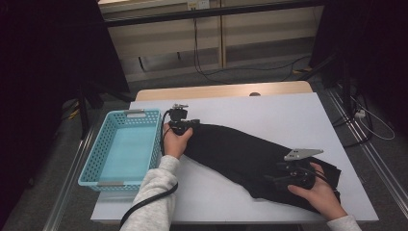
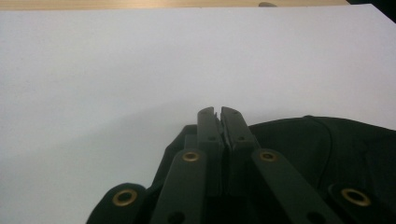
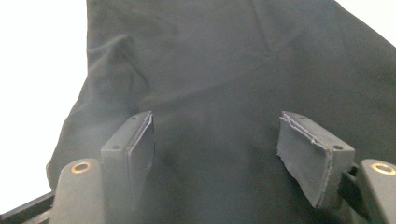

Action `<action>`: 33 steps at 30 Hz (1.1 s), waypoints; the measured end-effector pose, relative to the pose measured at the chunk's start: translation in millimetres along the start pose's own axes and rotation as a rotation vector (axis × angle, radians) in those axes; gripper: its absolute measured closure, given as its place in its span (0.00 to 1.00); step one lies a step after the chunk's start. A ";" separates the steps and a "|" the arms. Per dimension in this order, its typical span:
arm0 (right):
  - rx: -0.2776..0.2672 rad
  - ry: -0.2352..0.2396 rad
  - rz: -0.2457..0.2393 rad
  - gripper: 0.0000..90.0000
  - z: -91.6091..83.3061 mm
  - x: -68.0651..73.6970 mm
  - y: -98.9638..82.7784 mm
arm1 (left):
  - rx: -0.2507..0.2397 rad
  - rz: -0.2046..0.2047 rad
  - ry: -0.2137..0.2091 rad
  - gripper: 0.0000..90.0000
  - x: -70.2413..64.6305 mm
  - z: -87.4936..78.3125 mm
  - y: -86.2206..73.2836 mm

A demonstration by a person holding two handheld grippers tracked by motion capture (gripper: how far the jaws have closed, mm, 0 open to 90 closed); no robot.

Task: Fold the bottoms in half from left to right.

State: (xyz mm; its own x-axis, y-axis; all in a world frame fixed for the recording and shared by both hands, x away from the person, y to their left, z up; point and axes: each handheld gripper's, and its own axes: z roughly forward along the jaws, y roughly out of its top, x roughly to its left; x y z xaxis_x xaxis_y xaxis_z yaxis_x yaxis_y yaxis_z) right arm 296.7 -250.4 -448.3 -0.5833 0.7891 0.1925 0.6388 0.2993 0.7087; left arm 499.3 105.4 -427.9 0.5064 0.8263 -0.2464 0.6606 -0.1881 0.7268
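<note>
- Blue basket [image 1: 98, 156] sat at the far left of the white table [image 1: 269, 115], well apart from both sets of jaws; the left forearm in a grey sleeve [image 1: 154, 197] ran up just beside its right wall.
- Left gripper [image 1: 190, 123] was at the upper-left end of the black cloth [image 1: 240, 154], held in the person's left hand [image 1: 175, 139].
- In the left gripper view the left gripper [image 2: 218, 112] had its jaws pressed together, tips all but meeting, only a hairline slit between the pads.
- Black cloth [image 2: 327, 149] lay under and to the right of those jaws, bunched around their base; whether a fold was caught between the pads I could not tell.
- Ahead of the shut tips there was bare white table [image 2: 140, 70].
- The cloth stretched in a long diagonal band from the left jaws down to the right jaws.
- Right gripper [image 1: 281, 179] rested over the lower-right end of the cloth, in the right hand [image 1: 317, 192], grey plate on top.
- In the right gripper view the right gripper [image 3: 215, 140] had its jaws spread wide, the pads well apart.
- Black cloth [image 3: 224, 70] lay flat between and beyond those open jaws, neither pad pressing it; a strip of white table [image 3: 32, 93] showed left of the left jaw.
</note>
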 end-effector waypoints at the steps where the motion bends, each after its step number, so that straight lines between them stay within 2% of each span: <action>1: 0.003 0.000 0.000 0.31 0.2 0.1 -0.5 | 0.008 0.003 0.002 0.97 0.5 0.1 -0.8; 3: 0.012 0.005 -0.004 0.31 0.5 1.2 -1.6 | 0.020 -0.012 -0.002 0.97 1.7 0.8 -3.1; 7: 0.015 0.004 -0.011 0.31 0.2 2.5 -2.3 | 0.035 -0.005 0.009 0.97 4.8 2.3 -6.7; 12: 0.019 0.005 -0.019 0.32 0.5 3.4 -4.6 | 0.014 -0.008 0.018 1.00 10.1 3.6 -0.6; 17: 0.022 -0.011 -0.053 0.33 -1.1 6.4 -7.9 | 0.005 -0.004 0.023 1.00 12.4 6.4 5.1; 18: 0.034 -0.020 -0.076 0.34 -3.2 8.4 -9.4 | -0.007 -0.009 0.025 1.00 12.1 6.7 5.0; 20: 0.036 -0.023 -0.082 0.35 -4.4 8.8 -10.6 | -0.013 -0.016 0.027 1.00 12.2 6.9 4.9; 21: 0.037 -0.026 -0.084 0.37 -7.4 9.1 -12.5 | -0.040 -0.009 0.051 0.99 13.1 5.2 4.9; 23: 0.042 -0.027 -0.081 0.38 -9.1 9.1 -13.3 | -0.049 -0.019 0.049 0.98 14.5 4.6 4.9; 24: 0.069 -0.043 -0.104 0.40 -12.6 10.0 -15.3 | -0.044 -0.029 0.043 0.89 15.6 4.0 4.8; 25: 0.070 -0.046 -0.108 0.40 -14.1 10.6 -17.0 | -0.033 -0.026 0.056 0.82 16.0 3.5 4.0; 26: 0.070 -0.046 -0.108 0.40 -14.1 10.6 -17.0 | -0.033 -0.026 0.056 0.79 16.0 3.5 4.0; 27: 0.077 -0.044 -0.098 0.40 -17.3 11.4 -19.0 | -0.038 -0.043 0.070 0.72 16.2 0.8 3.0; 28: 0.077 -0.044 -0.098 0.40 -17.3 11.4 -19.0 | -0.038 -0.043 0.070 0.62 16.2 0.8 3.0; 29: 0.079 -0.042 -0.095 0.40 -18.7 11.5 -19.7 | -0.035 -0.047 0.080 0.62 15.9 -0.7 2.9; 30: 0.079 -0.037 -0.105 0.40 -20.7 11.8 -21.4 | -0.038 -0.056 0.082 0.45 15.2 -2.3 2.6; 31: 0.079 -0.037 -0.105 0.40 -20.7 11.8 -21.4 | -0.042 -0.054 0.085 0.45 14.4 -4.7 1.8; 33: 0.071 -0.028 -0.103 0.38 -22.8 10.0 -22.2 | -0.027 -0.051 0.097 0.31 12.7 -6.7 -0.3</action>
State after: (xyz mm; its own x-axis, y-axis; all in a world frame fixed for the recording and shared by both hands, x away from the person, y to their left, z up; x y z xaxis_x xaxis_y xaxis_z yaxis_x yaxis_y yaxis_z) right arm 265.2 -261.4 -446.6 -0.6342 0.7666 0.1011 0.6106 0.4163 0.6737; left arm 501.9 119.5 -427.0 0.4156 0.8822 -0.2215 0.6685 -0.1311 0.7321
